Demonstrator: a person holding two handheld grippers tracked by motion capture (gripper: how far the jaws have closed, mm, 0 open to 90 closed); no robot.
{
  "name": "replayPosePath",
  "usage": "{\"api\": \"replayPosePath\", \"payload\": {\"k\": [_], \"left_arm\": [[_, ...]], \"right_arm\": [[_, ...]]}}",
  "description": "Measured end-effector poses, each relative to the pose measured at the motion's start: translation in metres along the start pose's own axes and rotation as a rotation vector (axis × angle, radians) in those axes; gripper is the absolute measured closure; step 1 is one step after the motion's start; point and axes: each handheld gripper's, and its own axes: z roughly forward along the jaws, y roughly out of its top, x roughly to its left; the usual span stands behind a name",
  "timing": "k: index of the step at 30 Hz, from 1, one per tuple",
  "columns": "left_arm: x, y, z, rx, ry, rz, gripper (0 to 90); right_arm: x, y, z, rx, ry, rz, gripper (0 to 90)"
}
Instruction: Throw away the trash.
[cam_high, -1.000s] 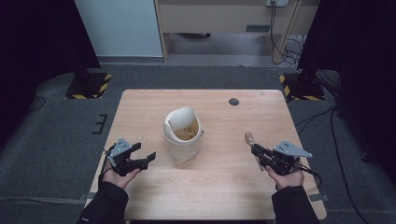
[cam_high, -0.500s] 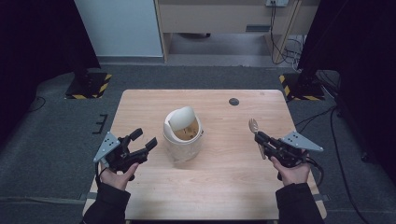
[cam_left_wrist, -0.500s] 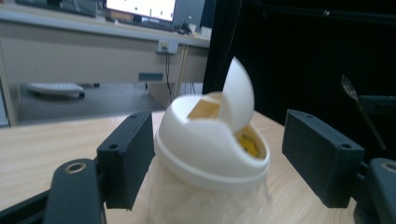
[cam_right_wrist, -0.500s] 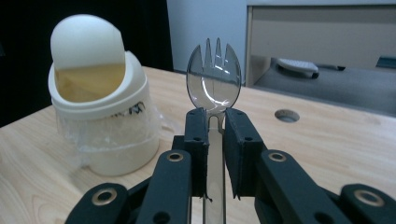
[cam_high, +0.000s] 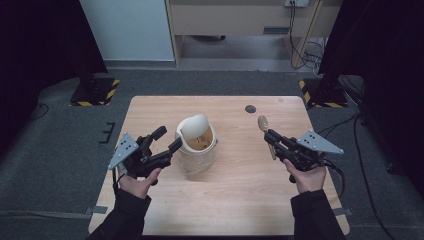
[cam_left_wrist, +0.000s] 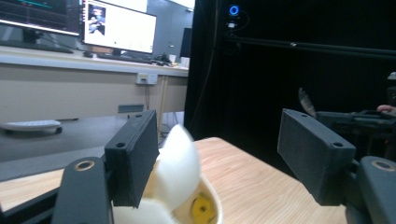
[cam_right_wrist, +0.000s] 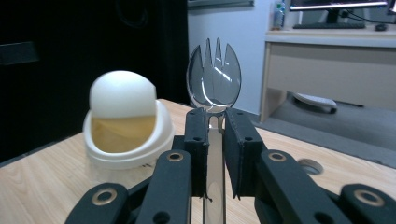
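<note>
High view: the left gripper (cam_high: 166, 139), jaws apart and just closing on nothing, is hovering beside the white lidded plastic tub (cam_high: 196, 144) mid-table. Right gripper view: the right gripper (cam_right_wrist: 215, 140) is clamping a clear plastic spork (cam_right_wrist: 214, 86).

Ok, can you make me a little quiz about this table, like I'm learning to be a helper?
1. True or false: the right gripper is shut on a spork.
2. What stands in the middle of the table?
A. a blue bucket
B. a small white bin with a swing lid
C. a stack of plates
3. Fill in the missing word: the left gripper is ____, with nothing pressed between its pads.

Key:
1. True. Its jaws pinch the handle, and the pronged end sticks up above them.
2. B. The lid is tipped, so you can see inside.
3. Open. Its jaws have just been closing a little, but the bin's lid only shows behind them.
</note>
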Motion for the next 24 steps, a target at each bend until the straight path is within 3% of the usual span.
{"api": "replayPosePath", "payload": {"k": [7, 17, 24], "left_arm": [[-0.026, 0.002, 0.042, 0.024, -0.063, -0.009, 31.8], [-0.055, -0.004, 0.079, 0.061, -0.138, -0.027, 36.9], [-0.076, -0.013, 0.106, 0.084, -0.158, -0.042, 41.5]], "right_arm": [[0.009, -0.004, 0.001, 0.014, 0.026, -0.023, 80.0], [0.014, -0.006, -0.002, 0.005, 0.053, -0.032, 80.0], [0.021, -0.012, 0.005, 0.027, 0.084, -0.049, 80.0]]}}
